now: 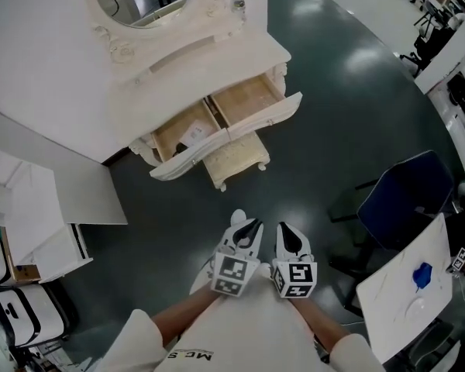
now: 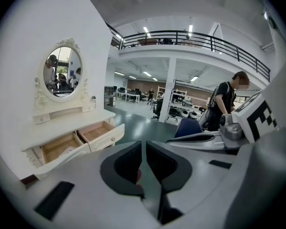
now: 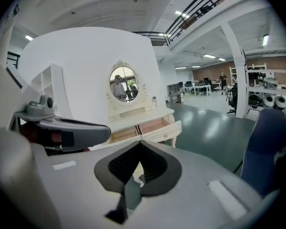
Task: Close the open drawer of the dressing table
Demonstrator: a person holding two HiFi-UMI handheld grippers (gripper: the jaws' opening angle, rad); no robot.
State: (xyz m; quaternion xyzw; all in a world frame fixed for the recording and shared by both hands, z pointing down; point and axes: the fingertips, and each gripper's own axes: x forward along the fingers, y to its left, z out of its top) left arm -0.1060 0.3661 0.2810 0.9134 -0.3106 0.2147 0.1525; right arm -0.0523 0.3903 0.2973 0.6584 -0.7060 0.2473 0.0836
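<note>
The white dressing table (image 1: 217, 49) with an oval mirror stands ahead against a white wall. Both of its drawers are pulled out: the left drawer (image 1: 187, 134) holds some paper, and the right drawer (image 1: 252, 103) looks bare. They also show as drawers (image 2: 81, 140) in the left gripper view and as drawers (image 3: 155, 126) in the right gripper view. My left gripper (image 1: 245, 225) and right gripper (image 1: 288, 232) hang side by side over the dark floor, well short of the table. Both are shut with nothing between the jaws.
A cream stool (image 1: 236, 160) sits under the open drawers. White shelving (image 1: 43, 215) stands at the left. To the right are a blue chair (image 1: 407, 200) and a white table (image 1: 395, 285) with a blue item. A person (image 2: 225, 104) stands far off.
</note>
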